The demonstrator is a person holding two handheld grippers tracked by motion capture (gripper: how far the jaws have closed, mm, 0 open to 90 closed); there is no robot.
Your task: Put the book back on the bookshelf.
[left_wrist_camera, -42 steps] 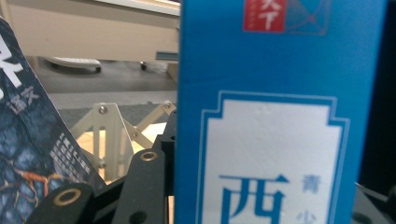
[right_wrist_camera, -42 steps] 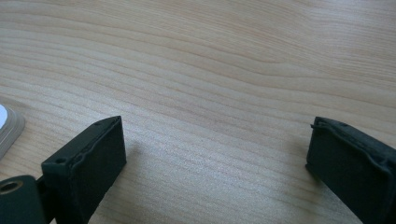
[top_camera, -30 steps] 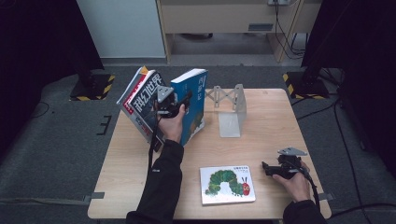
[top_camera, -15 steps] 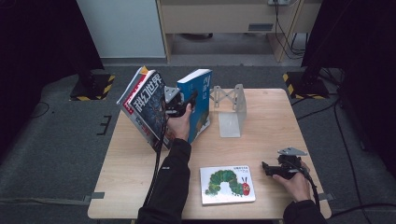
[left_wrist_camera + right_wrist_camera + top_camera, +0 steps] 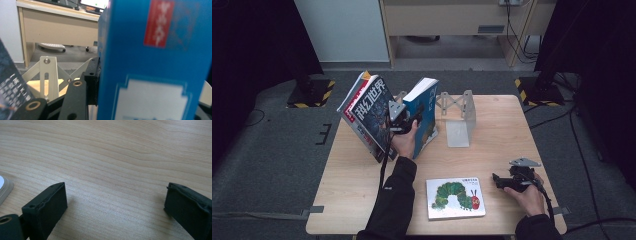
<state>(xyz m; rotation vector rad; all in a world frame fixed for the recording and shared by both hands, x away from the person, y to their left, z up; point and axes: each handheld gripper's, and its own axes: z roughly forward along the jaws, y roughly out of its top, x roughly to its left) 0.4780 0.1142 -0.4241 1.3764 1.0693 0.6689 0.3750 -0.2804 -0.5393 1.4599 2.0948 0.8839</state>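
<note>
From the high view, the left gripper pinches a blue book upright at the back of the wooden table, its jaws set across the book's thickness; just to the gripper's left a dark magazine leans away from it, and to its right, near but apart, stands a white metal bookend; the book's foot looks to be on the table, though the hand hides the contact. The right gripper rests low at the near right edge, jaws spread and empty; a flat caterpillar picture book lies just to its left, untouched.

From the left gripper view, the blue book fills the space ahead of the tongs, with one black jaw flat against its side; the far jaw is hidden behind the cover, so the grip is judged from the pad pressed to it; the bookend's white lattice shows beyond the near jaw.

From the right gripper view, both jaws stand wide over bare tabletop, nothing between them; a pale corner of the picture book shows off the left jaw.

As a judgement: two books are up, the blue one not yet released or squared against the bookend; the picture book remains to be lifted and shelved.
</note>
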